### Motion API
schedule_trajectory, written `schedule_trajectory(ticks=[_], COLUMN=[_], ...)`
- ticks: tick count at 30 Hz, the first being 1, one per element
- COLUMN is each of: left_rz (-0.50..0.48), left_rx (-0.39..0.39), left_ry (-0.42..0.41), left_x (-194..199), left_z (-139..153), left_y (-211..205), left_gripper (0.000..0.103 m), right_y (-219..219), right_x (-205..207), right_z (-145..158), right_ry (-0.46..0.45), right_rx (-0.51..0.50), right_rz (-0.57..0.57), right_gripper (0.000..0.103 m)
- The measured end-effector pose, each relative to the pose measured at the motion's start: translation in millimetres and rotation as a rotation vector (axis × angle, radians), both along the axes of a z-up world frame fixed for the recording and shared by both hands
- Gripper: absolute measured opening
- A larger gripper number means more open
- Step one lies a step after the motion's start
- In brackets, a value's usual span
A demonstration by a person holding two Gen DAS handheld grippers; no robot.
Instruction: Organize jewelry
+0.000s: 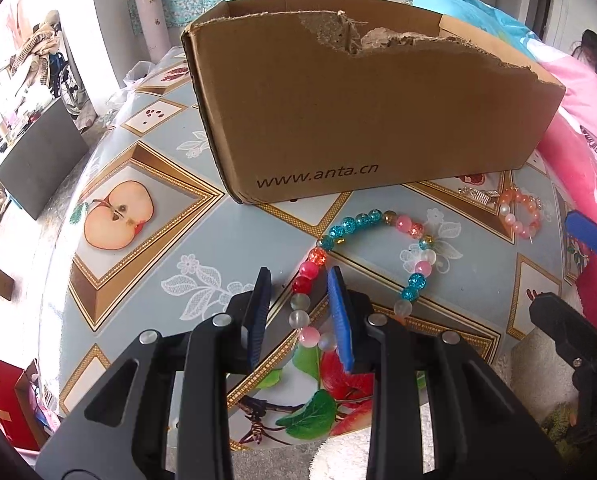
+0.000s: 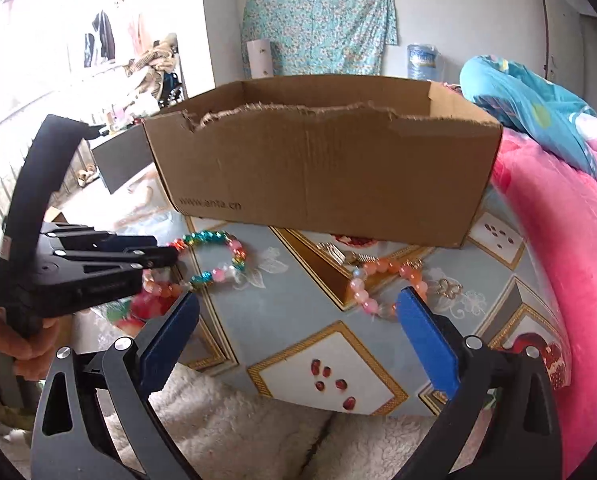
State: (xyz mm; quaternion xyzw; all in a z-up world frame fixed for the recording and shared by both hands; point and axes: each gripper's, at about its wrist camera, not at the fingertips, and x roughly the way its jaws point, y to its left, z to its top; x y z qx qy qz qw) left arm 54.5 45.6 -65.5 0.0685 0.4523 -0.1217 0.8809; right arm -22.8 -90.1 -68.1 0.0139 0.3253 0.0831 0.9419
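A multicoloured bead bracelet [image 1: 372, 220] with teal, pink and red beads lies on the patterned table, in front of an open cardboard box [image 1: 358, 120]. My left gripper [image 1: 298, 276] is low over the table, its jaws partly open and straddling the bracelet's left strand, not closed on it. It shows in the right wrist view [image 2: 170, 256] beside the same bracelet [image 2: 218, 256]. An orange and pink bead bracelet [image 2: 382, 284] lies further right, also in the left wrist view [image 1: 520, 212]. My right gripper [image 2: 298, 300] is wide open and empty, just in front of it.
Small gold trinkets [image 2: 338, 254] and a gold flower charm [image 2: 448, 289] lie near the orange bracelet. The box [image 2: 322, 176] has a torn front rim. A pink quilt [image 2: 558, 260] borders the table on the right. A white fleece cloth [image 2: 258, 432] lies at the front edge.
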Motion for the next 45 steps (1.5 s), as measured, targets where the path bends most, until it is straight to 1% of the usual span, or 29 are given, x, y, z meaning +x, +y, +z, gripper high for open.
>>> schedule_trajectory(ticks=[1, 2, 4, 5, 6, 7, 9, 13, 16, 17, 18, 20, 21, 24, 27, 28, 30, 37, 45], left_rz=[0.002, 0.004, 0.007, 0.008, 0.008, 0.009, 0.013, 0.013, 0.008, 0.003, -0.001, -0.006, -0.009, -0.025, -0.067, -0.081, -0.096, -0.131, -0.112], left_rx=[-0.001, -0.002, 0.0, 0.002, 0.003, 0.002, 0.001, 0.004, 0.002, 0.001, 0.003, 0.0, -0.006, -0.043, -0.094, -0.092, -0.059, 0.027, 0.03], left_ry=[0.002, 0.003, 0.002, 0.002, 0.001, 0.002, 0.004, 0.002, 0.002, 0.002, 0.001, 0.0, 0.002, 0.022, 0.054, 0.057, 0.048, 0.045, 0.064], left_x=[0, 0, 0, 0, 1, 1, 1, 1, -1, -1, -2, -3, -4, -7, -14, -16, -19, -16, -13], left_z=[0, 1, 1, 1, 1, 1, 2, 1, 1, 1, 1, 0, 0, 1, 2, 2, 2, 3, 4], left_y=[0, 0, -1, -2, -2, -2, -3, -5, -7, -8, -10, -13, -14, -16, -23, -27, -34, -53, -54], left_gripper=[0.028, 0.028, 0.028, 0.028, 0.028, 0.028, 0.028, 0.026, 0.021, 0.018, 0.017, 0.01, 0.009, 0.009, 0.009, 0.009, 0.009, 0.016, 0.017], right_y=[1, 1, 0, 1, 2, 5, 14, 25, 32, 34, 35, 36, 35, 30, 21, 17, 12, 7, 1], right_x=[5, 11, 27, 35, 42, 48, 58, 75, 83, 84, 84, 84, 84, 81, 76, 72, 66, 69, 66], right_z=[4, 6, 5, 4, 3, 2, -2, -13, -23, -25, -25, -25, -25, -25, -25, -26, -27, -29, -28], right_ry=[0.001, 0.012, 0.061, 0.088, 0.112, 0.132, 0.163, 0.227, 0.265, 0.271, 0.265, 0.269, 0.274, 0.284, 0.302, 0.305, 0.309, 0.301, 0.303], right_rx=[0.017, 0.042, 0.105, 0.135, 0.156, 0.166, 0.172, 0.158, 0.144, 0.144, 0.135, 0.133, 0.141, 0.144, 0.166, 0.169, 0.179, 0.181, 0.175], right_rz=[0.021, 0.034, 0.065, 0.085, 0.103, 0.121, 0.151, 0.168, 0.181, 0.187, 0.188, 0.189, 0.19, 0.179, 0.159, 0.151, 0.139, 0.134, 0.14], right_gripper=[0.088, 0.083, 0.07, 0.066, 0.059, 0.054, 0.048, 0.03, 0.02, 0.018, 0.014, 0.011, 0.01, 0.01, 0.01, 0.01, 0.01, 0.01, 0.011])
